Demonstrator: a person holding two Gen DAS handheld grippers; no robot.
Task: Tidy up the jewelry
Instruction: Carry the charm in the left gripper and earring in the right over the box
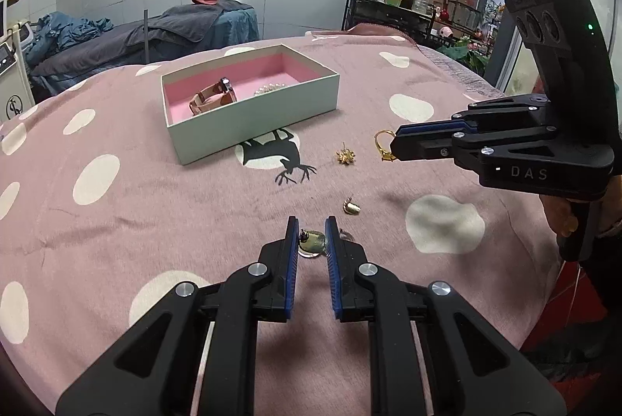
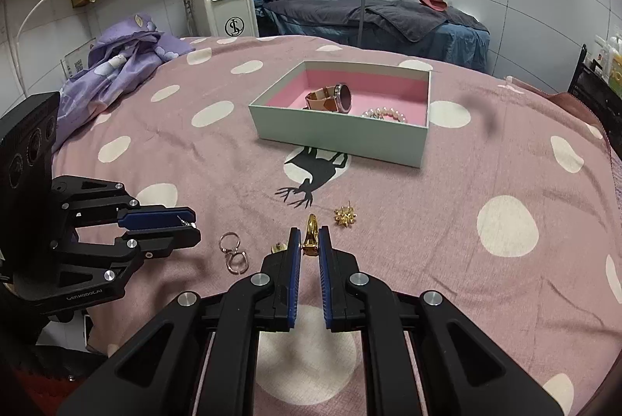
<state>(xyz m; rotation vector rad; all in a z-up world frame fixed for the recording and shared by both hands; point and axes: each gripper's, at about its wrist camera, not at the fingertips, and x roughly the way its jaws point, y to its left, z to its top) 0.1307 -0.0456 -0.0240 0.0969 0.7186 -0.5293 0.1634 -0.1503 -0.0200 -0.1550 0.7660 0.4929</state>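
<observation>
Both matte black plastic grippers (image 1: 311, 227) (image 2: 309, 235) carry blue ribbed finger pads (image 1: 290, 260), silver screws (white "DAS" lettering at three o'clock).

- one open pale-green cardboard box with a pink lining (image 2: 338, 134), sitting on the spotted pink blanket
- one wristwatch with a tan leather strap (image 2: 330, 98) inside it
- one white pearl bracelet (image 2: 385, 114) in there too
- one gold ring (image 2: 311, 233), held between the right tongs
- one greenish-gold drop earring (image 1: 313, 241), between the left tongs
- one gold starburst stud (image 2: 345, 215) loose on the blanket
- one small gold shell-shaped earring (image 1: 351, 207), also loose
- two thin rose-gold hoops (image 2: 232, 252), touching each other
- two pairs of black tongs with blue pads, left (image 1: 312, 235) and right (image 2: 310, 241)
</observation>
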